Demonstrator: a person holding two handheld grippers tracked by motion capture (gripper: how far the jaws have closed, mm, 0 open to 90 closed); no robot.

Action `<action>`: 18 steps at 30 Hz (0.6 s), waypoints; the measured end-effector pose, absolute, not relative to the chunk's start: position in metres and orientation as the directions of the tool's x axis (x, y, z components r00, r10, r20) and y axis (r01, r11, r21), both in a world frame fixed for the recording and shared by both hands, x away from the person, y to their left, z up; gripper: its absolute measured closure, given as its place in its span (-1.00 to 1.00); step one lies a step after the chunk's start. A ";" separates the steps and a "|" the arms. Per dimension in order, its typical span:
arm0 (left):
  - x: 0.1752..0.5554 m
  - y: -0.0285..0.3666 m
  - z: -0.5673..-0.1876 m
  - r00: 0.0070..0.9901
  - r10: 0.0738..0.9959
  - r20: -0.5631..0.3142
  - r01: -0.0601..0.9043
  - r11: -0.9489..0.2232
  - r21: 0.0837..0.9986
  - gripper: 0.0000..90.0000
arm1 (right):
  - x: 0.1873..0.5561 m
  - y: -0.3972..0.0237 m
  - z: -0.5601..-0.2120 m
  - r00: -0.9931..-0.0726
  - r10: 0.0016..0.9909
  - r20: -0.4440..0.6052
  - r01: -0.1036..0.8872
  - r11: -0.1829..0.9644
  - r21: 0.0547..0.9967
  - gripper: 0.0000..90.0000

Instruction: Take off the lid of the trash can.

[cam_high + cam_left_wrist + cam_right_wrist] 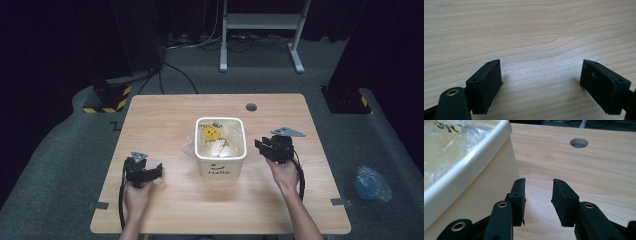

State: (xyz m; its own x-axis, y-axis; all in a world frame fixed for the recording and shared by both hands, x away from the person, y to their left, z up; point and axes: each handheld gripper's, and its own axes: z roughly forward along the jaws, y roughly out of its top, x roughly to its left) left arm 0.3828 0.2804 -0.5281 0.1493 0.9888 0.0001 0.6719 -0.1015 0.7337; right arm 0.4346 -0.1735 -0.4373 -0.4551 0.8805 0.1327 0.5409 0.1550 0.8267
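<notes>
- White tub (pixel 220 156) with "Hello" printed on its front, sitting mid-table (pixel 165 210) in the high view, clear crinkly plastic (pixel 220 141) and something yellow (pixel 210 133) inside.
- Seen from above: right gripper (pixel 263 146) at about 3 o'clock from the tub, just beside its wall, held up off the wood; left gripper (pixel 155 172) at about 8 o'clock from the tub, a little way off, low by the wood.
- Also from above: round hole (pixel 251 107) in the table at 1 o'clock from the tub, and a blue bag (pixel 371 183) on the grey floor at 4 o'clock.
- Up close in the right gripper view: tub wall and thick rim (pixel 471 157) at 10 o'clock, crinkly plastic over the rim, the round hole (pixel 579 142) at 1 o'clock.
- Right gripper (pixel 539 195): fingers a small way apart, nothing between them, bare wood in the gap; cannot tell if the near finger (pixel 518 195) touches the tub wall.
- Left gripper view: plain wood grain, no tub.
- Left gripper (pixel 541 82): fingers spread wide, holding nothing, tips close above the wood.
</notes>
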 end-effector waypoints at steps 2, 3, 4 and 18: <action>0.383 0.280 -0.528 0.149 0.989 -0.002 0.672 -0.099 0.734 -0.61 | 0.436 -0.172 -0.432 -0.458 0.880 0.129 0.533 0.155 0.832 0.39; 0.383 0.280 -0.528 0.149 0.989 0.000 0.672 -0.101 0.734 -0.61 | 0.436 -0.172 -0.430 -0.461 0.879 0.124 0.527 0.158 0.835 0.39; 0.383 0.280 -0.528 0.149 0.989 -0.002 0.672 -0.100 0.734 -0.61 | 0.438 -0.171 -0.426 -0.465 0.876 0.124 0.519 0.157 0.840 0.39; 0.383 0.280 -0.528 0.146 0.989 -0.003 0.670 -0.097 0.736 -0.61 | 0.449 -0.160 -0.405 -0.486 0.867 0.107 0.481 0.163 0.861 0.44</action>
